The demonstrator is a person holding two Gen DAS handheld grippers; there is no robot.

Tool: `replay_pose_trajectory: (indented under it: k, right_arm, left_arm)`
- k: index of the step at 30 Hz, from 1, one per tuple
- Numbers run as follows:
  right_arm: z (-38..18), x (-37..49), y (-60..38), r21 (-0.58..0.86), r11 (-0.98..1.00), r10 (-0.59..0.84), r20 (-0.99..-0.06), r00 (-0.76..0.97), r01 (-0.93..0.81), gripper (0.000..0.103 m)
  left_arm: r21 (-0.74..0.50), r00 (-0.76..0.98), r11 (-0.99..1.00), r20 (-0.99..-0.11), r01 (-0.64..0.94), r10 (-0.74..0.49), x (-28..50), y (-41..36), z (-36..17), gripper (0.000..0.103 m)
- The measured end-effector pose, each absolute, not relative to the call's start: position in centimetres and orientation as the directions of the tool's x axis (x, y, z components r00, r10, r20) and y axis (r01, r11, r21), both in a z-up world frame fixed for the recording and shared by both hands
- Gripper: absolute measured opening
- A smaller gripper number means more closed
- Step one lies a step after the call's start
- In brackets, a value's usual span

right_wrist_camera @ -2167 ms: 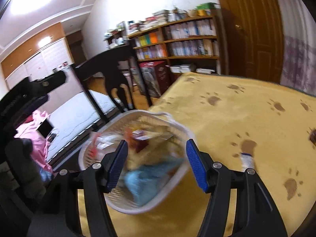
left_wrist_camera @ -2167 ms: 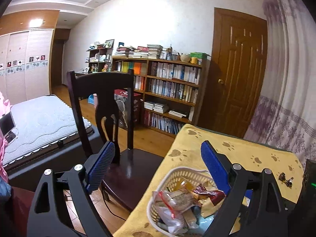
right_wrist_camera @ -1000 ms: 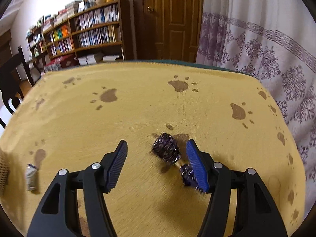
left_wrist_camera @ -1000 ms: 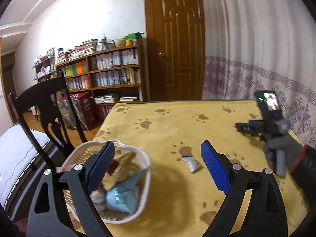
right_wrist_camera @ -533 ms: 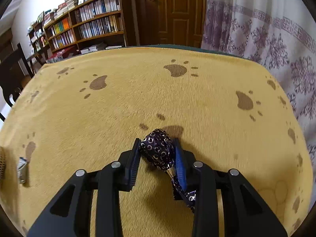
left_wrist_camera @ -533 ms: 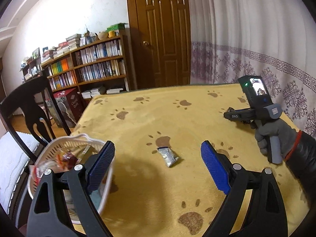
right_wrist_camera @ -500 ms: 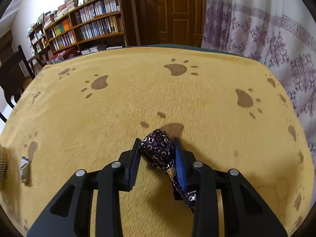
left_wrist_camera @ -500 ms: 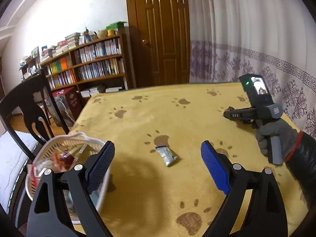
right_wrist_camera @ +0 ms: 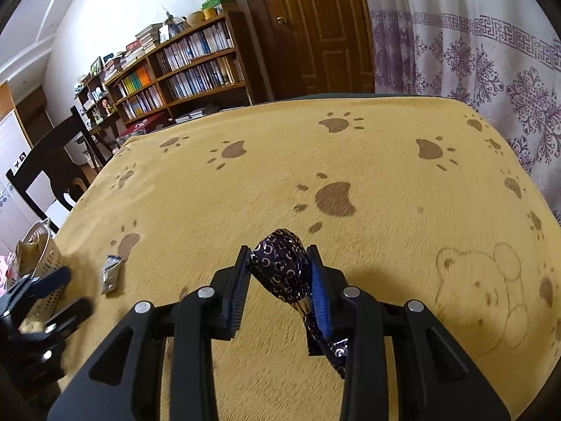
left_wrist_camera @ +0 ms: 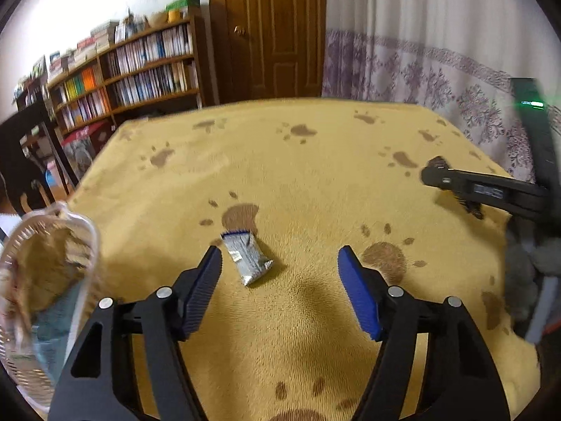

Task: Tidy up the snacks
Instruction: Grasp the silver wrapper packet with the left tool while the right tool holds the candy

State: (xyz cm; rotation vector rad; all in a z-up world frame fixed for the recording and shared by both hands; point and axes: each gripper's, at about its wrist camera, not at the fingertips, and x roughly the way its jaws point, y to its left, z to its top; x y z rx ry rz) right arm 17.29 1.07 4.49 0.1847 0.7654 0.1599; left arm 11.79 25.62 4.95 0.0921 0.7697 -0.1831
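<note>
Our right gripper point(right_wrist_camera: 278, 273) has its fingers clamped on a dark purple foil-wrapped candy point(right_wrist_camera: 280, 266), its twisted tail trailing back along the right finger. Below it lies the yellow paw-print cloth point(right_wrist_camera: 385, 193) covering the bench. Our left gripper point(left_wrist_camera: 280, 273) holds its fingers wide apart and empty above that cloth. Just ahead of its left finger point(left_wrist_camera: 201, 291), slightly inside the gap, lies a small silver snack packet point(left_wrist_camera: 247, 258), flat on the cloth. Left of that finger, at the bench edge, we see the white snack basket point(left_wrist_camera: 84, 231), blurred, with wrappers inside. Farther off to the left stands a dark wooden chair point(right_wrist_camera: 52, 165), then a bookshelf point(right_wrist_camera: 186, 70), and a wooden door point(right_wrist_camera: 315, 28) straight ahead.
</note>
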Motion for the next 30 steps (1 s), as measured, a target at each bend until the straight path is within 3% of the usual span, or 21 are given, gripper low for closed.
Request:
replay_pose_trajectory:
  k: [9, 11, 17, 30]
  right_arm:
    - [3.8, 16.3, 1.7, 0.211, 0.972, 0.217, -0.662, 0.718, -0.099, 0.033]
    - [3.7, 16.2, 1.7, 0.217, 0.971, 0.223, -0.661, 0.717, -0.102, 0.033]
    - [3.2, 16.3, 1.7, 0.222, 0.970, 0.228, -0.667, 0.710, -0.103, 0.033]
    - [3.0, 16.2, 1.5, 0.229, 0.969, 0.229, -0.661, 0.715, -0.098, 0.033]
  left_arm:
    - [-0.018, 0.662, 0.994, -0.745, 0.107, -0.084, 14.8, 27.1, 2.8, 0.055]
    - [-0.033, 0.646, 0.994, -0.758, 0.101, -0.090, 15.3, 27.3, 2.4, 0.045]
    - [-0.034, 0.651, 0.995, -0.754, 0.094, -0.087, 15.3, 27.6, 2.1, 0.029]
    - [-0.065, 0.717, 0.990, -0.685, 0.122, -0.133, 12.2, 28.1, 5.8, 0.028]
